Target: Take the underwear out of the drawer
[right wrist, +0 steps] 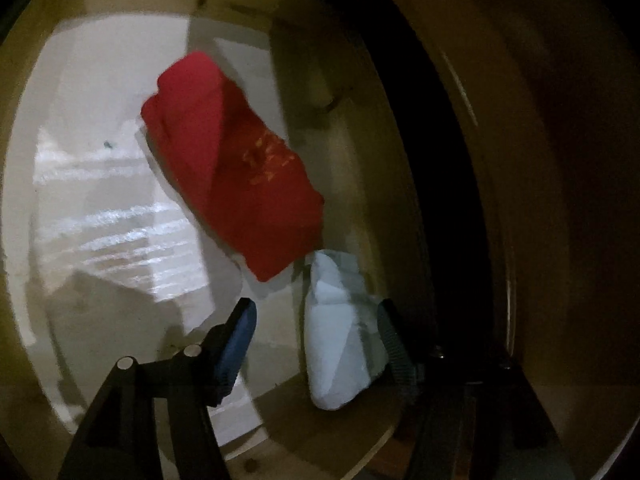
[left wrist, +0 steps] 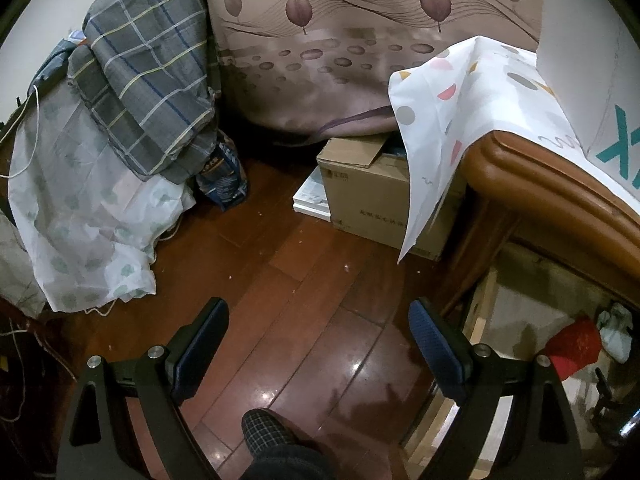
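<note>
The right wrist view looks into the open wooden drawer (right wrist: pixel 100 152). A folded red underwear (right wrist: pixel 240 168) lies in the middle of its pale bottom. Just in front of it, against the right wall, lies a folded pale blue piece (right wrist: pixel 340 344). My right gripper (right wrist: pixel 316 306) is open around the pale blue piece: the right finger (right wrist: pixel 390 332) is at its edge, the left finger (right wrist: pixel 240 332) stands clear of it. My left gripper (left wrist: pixel 318 304) hangs open and empty over the wooden floor, left of the drawer (left wrist: pixel 492 320), where the red piece (left wrist: pixel 576 346) shows.
The dresser top (left wrist: pixel 540 184) juts out above the drawer, draped with a spotted white cloth (left wrist: pixel 440 120). A cardboard box (left wrist: pixel 368 196) stands on the floor beyond. Plaid bedding (left wrist: pixel 148 80) is piled at left. A person's slippered foot (left wrist: pixel 268 436) is between the left fingers.
</note>
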The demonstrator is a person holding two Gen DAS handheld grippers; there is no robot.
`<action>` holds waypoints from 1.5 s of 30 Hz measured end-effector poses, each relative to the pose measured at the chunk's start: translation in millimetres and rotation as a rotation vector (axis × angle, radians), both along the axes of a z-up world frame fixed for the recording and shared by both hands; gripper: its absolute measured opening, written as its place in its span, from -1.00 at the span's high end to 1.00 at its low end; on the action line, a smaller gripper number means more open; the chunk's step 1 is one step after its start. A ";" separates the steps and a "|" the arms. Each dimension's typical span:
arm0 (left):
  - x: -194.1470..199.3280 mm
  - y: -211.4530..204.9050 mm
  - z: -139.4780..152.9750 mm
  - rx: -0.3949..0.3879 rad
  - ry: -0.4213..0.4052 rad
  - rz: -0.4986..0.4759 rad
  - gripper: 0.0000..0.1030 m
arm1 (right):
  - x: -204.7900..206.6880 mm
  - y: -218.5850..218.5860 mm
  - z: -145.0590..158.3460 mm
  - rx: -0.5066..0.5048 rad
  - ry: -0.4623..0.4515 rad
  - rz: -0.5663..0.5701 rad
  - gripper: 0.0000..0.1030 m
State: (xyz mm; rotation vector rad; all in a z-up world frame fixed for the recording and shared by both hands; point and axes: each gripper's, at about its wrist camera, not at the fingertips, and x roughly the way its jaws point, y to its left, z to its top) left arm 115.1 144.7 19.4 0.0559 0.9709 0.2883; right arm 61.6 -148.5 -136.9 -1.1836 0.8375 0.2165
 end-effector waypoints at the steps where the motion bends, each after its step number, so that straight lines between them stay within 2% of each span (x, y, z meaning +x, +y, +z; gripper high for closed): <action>1: 0.9 -0.4 -0.2 0.005 0.001 -0.004 -0.74 | 0.5 0.7 -3.4 -0.017 0.002 0.000 -0.25; 8: 2.3 -6.8 -3.0 0.006 0.003 -0.007 -0.74 | 14.7 -16.2 -17.2 -0.050 0.012 -0.108 -0.21; 14: 1.3 -8.2 -3.1 0.010 0.003 -0.013 -0.74 | 15.1 -19.2 -15.1 -0.003 -0.025 -0.113 -0.19; 17: 1.7 -9.5 -3.5 0.012 0.004 -0.016 -0.74 | 19.8 -27.3 -4.7 0.092 0.015 -0.194 -0.17; 20: 1.6 -10.1 -3.6 0.011 0.003 -0.013 -0.74 | 28.2 -39.7 3.0 0.209 0.081 -0.260 -0.04; 21: 1.6 -10.1 -3.4 0.012 0.002 -0.012 -0.74 | 28.0 -40.8 3.1 0.214 0.081 -0.262 0.16; 22: 1.5 -11.0 -3.7 0.012 0.002 -0.012 -0.74 | 26.5 -41.6 -0.5 0.185 0.076 -0.257 0.27; 26: 1.4 -11.8 -3.7 0.008 -0.001 -0.012 -0.74 | 22.6 -46.8 -0.3 0.202 0.074 -0.246 0.39; 33: 1.8 -11.7 -3.4 0.008 0.000 -0.012 -0.74 | -2.2 -40.7 17.0 0.346 0.276 -0.203 0.42; 35: 2.4 -12.7 -3.6 0.003 0.001 -0.012 -0.74 | -7.9 -36.7 19.4 0.349 0.306 -0.195 0.38; 36: 2.6 -13.1 -3.3 0.004 0.002 -0.011 -0.74 | -12.4 -33.9 20.3 0.334 0.295 -0.179 0.30; 38: 3.3 -15.0 -3.3 0.002 0.005 -0.012 -0.74 | -17.5 -31.4 22.4 0.321 0.276 -0.163 0.10; 39: 3.4 -15.5 -3.1 0.001 0.005 -0.014 -0.74 | -21.8 -30.8 25.0 0.315 0.259 -0.159 -0.12; 40: 3.9 -17.3 -2.7 0.003 0.004 -0.015 -0.74 | -24.4 -28.5 26.1 0.316 0.243 -0.153 -0.21; 42: 4.4 -16.5 -2.6 0.002 0.003 -0.016 -0.74 | -25.6 -22.5 29.7 0.311 0.221 -0.140 -0.23; 43: 5.1 -18.3 -2.6 0.001 0.002 -0.018 -0.74 | -30.0 -20.9 30.8 0.306 0.215 -0.136 -0.30; 45: 4.7 -17.5 -2.4 0.001 0.003 -0.020 -0.74 | -23.7 -21.5 25.9 0.310 0.234 -0.140 -0.36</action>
